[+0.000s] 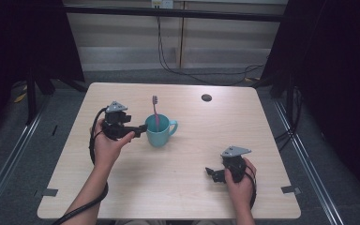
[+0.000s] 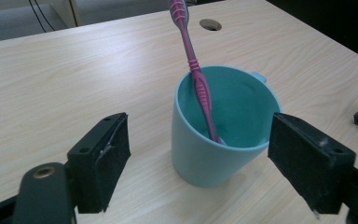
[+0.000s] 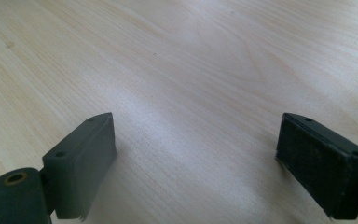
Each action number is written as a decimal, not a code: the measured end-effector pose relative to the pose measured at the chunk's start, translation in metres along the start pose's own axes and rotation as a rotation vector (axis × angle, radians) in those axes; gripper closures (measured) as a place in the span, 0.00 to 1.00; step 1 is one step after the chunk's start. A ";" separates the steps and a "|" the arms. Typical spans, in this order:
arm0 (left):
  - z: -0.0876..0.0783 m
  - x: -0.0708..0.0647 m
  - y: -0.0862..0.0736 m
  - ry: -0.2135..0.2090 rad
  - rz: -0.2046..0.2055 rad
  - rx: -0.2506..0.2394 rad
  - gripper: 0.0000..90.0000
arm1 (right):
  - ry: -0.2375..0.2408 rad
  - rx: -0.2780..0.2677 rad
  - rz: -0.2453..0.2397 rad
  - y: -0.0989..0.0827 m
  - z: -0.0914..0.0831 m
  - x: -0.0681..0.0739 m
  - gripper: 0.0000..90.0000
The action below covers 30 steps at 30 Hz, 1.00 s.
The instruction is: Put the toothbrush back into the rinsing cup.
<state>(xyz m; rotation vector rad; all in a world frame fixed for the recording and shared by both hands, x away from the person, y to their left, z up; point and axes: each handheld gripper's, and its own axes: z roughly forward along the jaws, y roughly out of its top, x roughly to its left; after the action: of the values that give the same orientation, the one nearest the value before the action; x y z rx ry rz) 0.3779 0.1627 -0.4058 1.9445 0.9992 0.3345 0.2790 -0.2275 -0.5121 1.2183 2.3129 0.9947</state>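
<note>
A light blue mug stands upright near the middle of the table, handle to the right in the high view. A pink toothbrush leans inside it, head up. My left gripper sits just left of the mug, jaws wide apart on either side of it, pads off its wall. My right gripper rests low over bare wood at the front right, open with nothing between its jaws.
The light wood table has a round cable hole at the back. Black cables trail from both grippers. Dark curtains and metal rails flank the table.
</note>
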 end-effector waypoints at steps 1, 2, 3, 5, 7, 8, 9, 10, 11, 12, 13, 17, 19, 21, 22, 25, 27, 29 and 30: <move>-0.001 0.000 -0.001 -0.001 0.005 -0.002 0.20 | 0.000 0.000 0.000 0.000 0.000 0.000 0.12; -0.002 0.000 -0.001 -0.001 0.007 -0.005 0.20 | 0.000 0.000 0.000 0.000 0.000 0.000 0.12; -0.003 0.001 -0.001 -0.004 0.009 -0.005 0.20 | 0.000 0.000 0.001 0.000 0.000 0.000 0.12; -0.004 0.000 -0.001 -0.004 0.012 -0.004 0.20 | 0.000 0.000 0.001 0.000 0.000 0.000 0.12; -0.004 0.000 -0.002 -0.005 0.015 0.000 0.19 | 0.000 0.000 0.000 0.000 0.000 0.000 0.12; -0.005 0.000 -0.002 -0.004 0.019 0.003 0.19 | 0.000 0.000 0.000 0.000 0.000 0.000 0.12; -0.005 0.000 -0.002 -0.002 0.023 0.005 0.19 | 0.000 0.000 0.001 0.000 0.000 0.000 0.12; -0.005 0.000 -0.003 -0.002 0.029 0.005 0.19 | 0.000 0.000 0.000 0.000 0.000 0.000 0.12; -0.006 -0.001 -0.003 -0.004 0.037 0.004 0.19 | 0.000 0.000 0.001 0.000 0.000 0.000 0.12; -0.006 -0.001 -0.003 -0.006 0.042 0.010 0.19 | 0.000 0.000 0.000 0.000 0.000 0.000 0.12; -0.007 -0.002 -0.004 -0.004 0.042 0.011 0.19 | 0.000 0.000 0.001 0.000 0.000 0.000 0.12; -0.008 -0.003 -0.005 -0.016 0.054 0.014 0.19 | 0.000 0.000 0.001 0.000 0.000 0.000 0.12; -0.009 -0.003 -0.006 -0.020 0.056 0.014 0.19 | 0.000 0.000 0.001 0.000 0.000 0.000 0.12; -0.009 -0.003 -0.007 -0.025 0.065 0.020 0.19 | 0.000 0.000 0.001 0.000 0.000 0.000 0.12; -0.010 -0.003 -0.008 -0.026 0.067 0.019 0.19 | 0.000 0.001 0.003 0.000 0.000 0.000 0.12; -0.010 -0.002 -0.011 -0.028 0.073 0.035 0.19 | 0.000 0.000 0.000 0.000 0.000 0.000 0.12; -0.011 -0.002 -0.013 -0.032 0.078 0.039 0.19 | 0.000 0.000 -0.001 0.000 0.000 0.000 0.12; -0.011 -0.001 -0.016 -0.035 0.072 0.042 0.19 | 0.000 0.001 0.001 0.000 0.000 0.000 0.12; -0.011 -0.001 -0.017 -0.037 0.080 0.048 0.19 | 0.000 0.000 0.000 0.000 0.000 0.000 0.12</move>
<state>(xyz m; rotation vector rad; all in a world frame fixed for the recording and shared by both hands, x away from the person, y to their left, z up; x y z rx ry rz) 0.3624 0.1734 -0.4128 2.0306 0.9150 0.3210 0.2790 -0.2275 -0.5120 1.2181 2.3134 0.9946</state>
